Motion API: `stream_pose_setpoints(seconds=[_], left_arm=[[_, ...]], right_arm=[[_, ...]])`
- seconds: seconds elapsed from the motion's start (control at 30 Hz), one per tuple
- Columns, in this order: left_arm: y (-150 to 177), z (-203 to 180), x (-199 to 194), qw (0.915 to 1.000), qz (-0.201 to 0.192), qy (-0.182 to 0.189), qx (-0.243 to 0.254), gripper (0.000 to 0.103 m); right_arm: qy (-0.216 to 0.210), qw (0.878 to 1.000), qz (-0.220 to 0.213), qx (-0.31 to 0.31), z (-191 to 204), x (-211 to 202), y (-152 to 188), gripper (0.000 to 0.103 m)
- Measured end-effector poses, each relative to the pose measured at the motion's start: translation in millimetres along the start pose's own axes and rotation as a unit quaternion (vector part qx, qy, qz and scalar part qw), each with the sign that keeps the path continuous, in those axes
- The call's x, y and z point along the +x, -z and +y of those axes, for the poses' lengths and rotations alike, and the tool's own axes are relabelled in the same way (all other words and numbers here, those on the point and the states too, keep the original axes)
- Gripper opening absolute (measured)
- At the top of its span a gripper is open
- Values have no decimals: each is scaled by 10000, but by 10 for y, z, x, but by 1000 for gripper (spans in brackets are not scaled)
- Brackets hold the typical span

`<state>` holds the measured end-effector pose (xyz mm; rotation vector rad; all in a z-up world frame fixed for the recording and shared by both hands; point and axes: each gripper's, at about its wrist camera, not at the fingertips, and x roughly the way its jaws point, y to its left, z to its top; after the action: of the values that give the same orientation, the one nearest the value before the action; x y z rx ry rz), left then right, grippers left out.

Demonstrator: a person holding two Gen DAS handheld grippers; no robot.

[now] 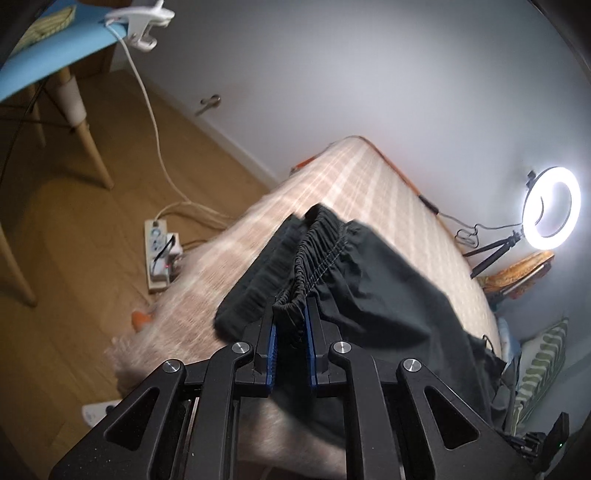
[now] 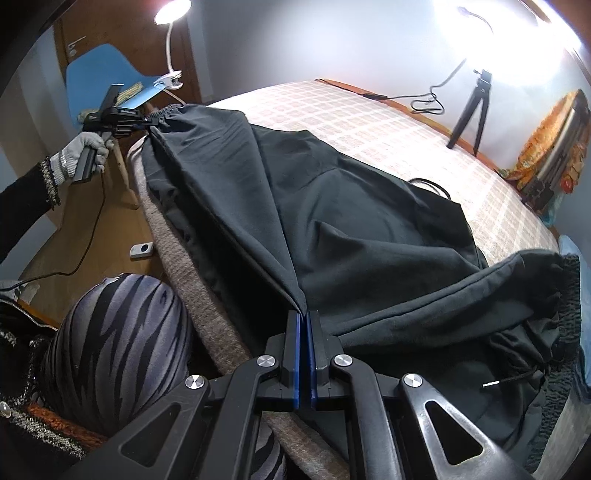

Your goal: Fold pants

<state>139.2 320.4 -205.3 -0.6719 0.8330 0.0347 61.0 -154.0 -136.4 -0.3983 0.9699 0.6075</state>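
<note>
Dark grey pants (image 2: 351, 221) lie spread over a bed with a checked peach cover (image 2: 369, 110). My left gripper (image 1: 290, 314) is shut on the gathered elastic waistband (image 1: 317, 254), which bunches between its blue pads and is lifted off the bed. From the right wrist view, the left gripper (image 2: 147, 122) shows at the far left, held by a gloved hand (image 2: 79, 153), stretching the waistband corner (image 2: 168, 110) taut. My right gripper (image 2: 303, 314) is shut on a pinched fold of the pants' fabric near the bed's near edge. A drawstring tip (image 2: 491, 384) lies at the lower right.
A blue chair (image 1: 40, 62) with a clip lamp (image 1: 140, 26) stands on the wood floor beside a power strip (image 1: 159, 254). A ring light on a tripod (image 1: 550, 206) stands on the bed's far side, and cushions (image 1: 539, 362) lie beyond. A person's striped knee (image 2: 118, 347) presses against the bed edge.
</note>
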Motion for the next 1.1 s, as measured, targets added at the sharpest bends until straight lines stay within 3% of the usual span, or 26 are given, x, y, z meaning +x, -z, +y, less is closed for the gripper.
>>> stream_pose_setpoints(seconds=[0.17, 0.33, 0.43, 0.47, 0.6, 0.8, 0.9, 1.1], left_arm=[[6, -5, 3, 10000, 53, -54, 27, 11], [-41, -111, -53, 9983, 23, -517, 268, 21], [-55, -59, -158, 9953, -10, -925, 286, 35], [-51, -31, -213, 9943, -26, -1036, 232, 37], [-2, -14, -478, 9909, -299, -1285, 251, 37], [167, -526, -686, 9913, -474, -786, 948, 37], [263, -910, -599, 9903, -317, -330, 1310, 37], [453, -1641, -333, 9809, 57, 539, 1870, 37]], right_arm=[[-14, 9998, 45, -189, 73, -5, 12, 1], [-32, 10000, 49, -54, 32, 52, 18, 1], [-83, 9999, -6, 59, 3, 49, 9, 10], [-199, 9997, -5, 140, -16, 40, 19, 22], [-362, 9977, -298, 482, -79, -102, 71, 34], [-243, 9831, -948, 1546, -398, -411, 239, 47], [-59, 9673, -1261, 2201, -633, -558, 382, 52], [489, 9389, -1414, 3100, -1046, -754, 699, 55]])
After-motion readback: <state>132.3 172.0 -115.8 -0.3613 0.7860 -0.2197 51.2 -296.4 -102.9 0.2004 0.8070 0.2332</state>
